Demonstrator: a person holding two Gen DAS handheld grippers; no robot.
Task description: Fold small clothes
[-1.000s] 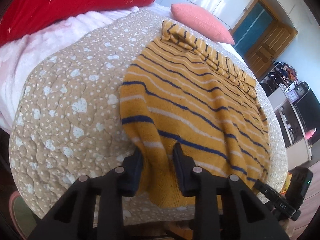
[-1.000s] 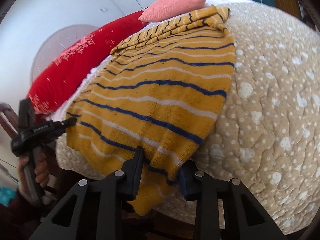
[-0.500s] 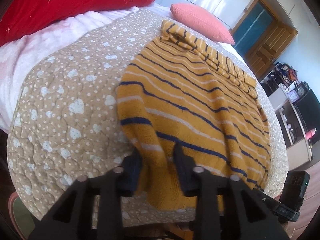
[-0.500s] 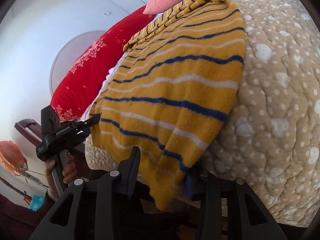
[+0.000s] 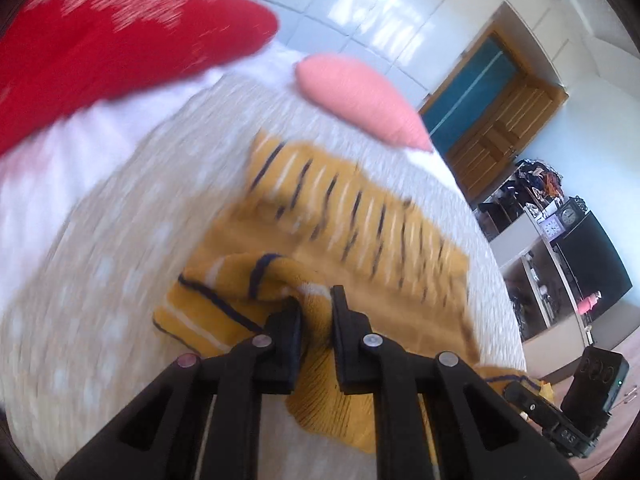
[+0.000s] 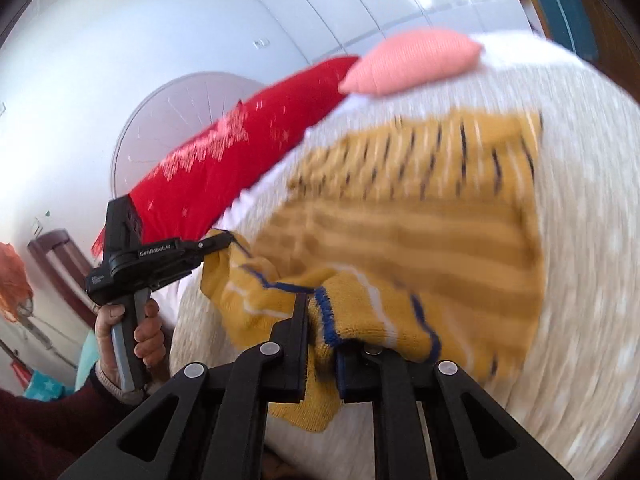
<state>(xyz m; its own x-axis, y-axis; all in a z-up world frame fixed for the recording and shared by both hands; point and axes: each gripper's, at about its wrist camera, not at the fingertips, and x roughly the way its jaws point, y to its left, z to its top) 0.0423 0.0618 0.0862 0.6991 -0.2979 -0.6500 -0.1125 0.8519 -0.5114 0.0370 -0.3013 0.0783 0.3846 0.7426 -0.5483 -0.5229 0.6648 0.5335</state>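
Observation:
A mustard-yellow sweater (image 5: 360, 236) with navy and white stripes lies on a beige spotted quilt (image 5: 120, 280). My left gripper (image 5: 316, 312) is shut on the sweater's bottom hem at one corner and holds it lifted, bunched over the body. My right gripper (image 6: 322, 320) is shut on the other hem corner (image 6: 360, 320), also lifted. The sweater also shows in the right wrist view (image 6: 420, 208), with its hem raised and folded toward the collar end. The left gripper (image 6: 216, 245) shows there at the left. Both views are motion-blurred.
A red pillow (image 5: 100, 40) and a pink pillow (image 5: 356, 92) lie at the head of the bed. A white blanket (image 5: 60, 168) edges the quilt. A wooden door (image 5: 500, 120) and shelves (image 5: 560, 260) stand at the right.
Both grippers have closed on the hem and lifted it up and forward toward the collar end. The lower part of the sweater has come off the bed's edge and now bunches.

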